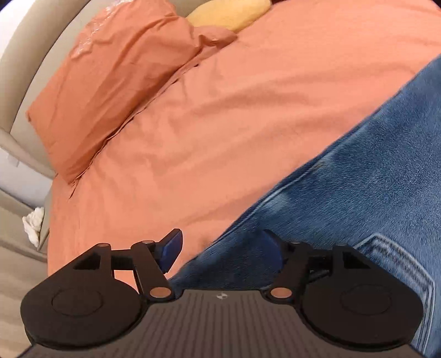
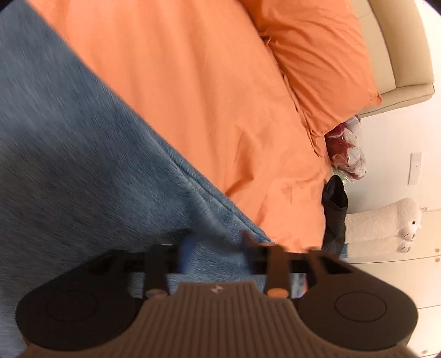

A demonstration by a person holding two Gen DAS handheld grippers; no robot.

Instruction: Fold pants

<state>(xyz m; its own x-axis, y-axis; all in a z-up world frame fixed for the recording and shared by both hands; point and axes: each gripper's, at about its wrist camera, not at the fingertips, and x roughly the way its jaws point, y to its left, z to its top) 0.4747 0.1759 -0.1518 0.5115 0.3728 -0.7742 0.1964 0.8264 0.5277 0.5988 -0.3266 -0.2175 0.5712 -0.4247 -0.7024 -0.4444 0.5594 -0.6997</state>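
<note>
Blue denim pants lie spread on an orange bedspread. In the left wrist view their left edge runs diagonally from the lower middle to the upper right, with a back pocket at the lower right. My left gripper is open, its jaws straddling the pants' edge near the waist. In the right wrist view the pants fill the left half, blurred by motion. My right gripper is open, with denim of the pants' right edge between the spread fingers.
An orange pillow and a yellow cushion lie at the bed's head against a beige headboard. In the right wrist view a second orange pillow, a dark garment and plush toys sit past the bed's right edge.
</note>
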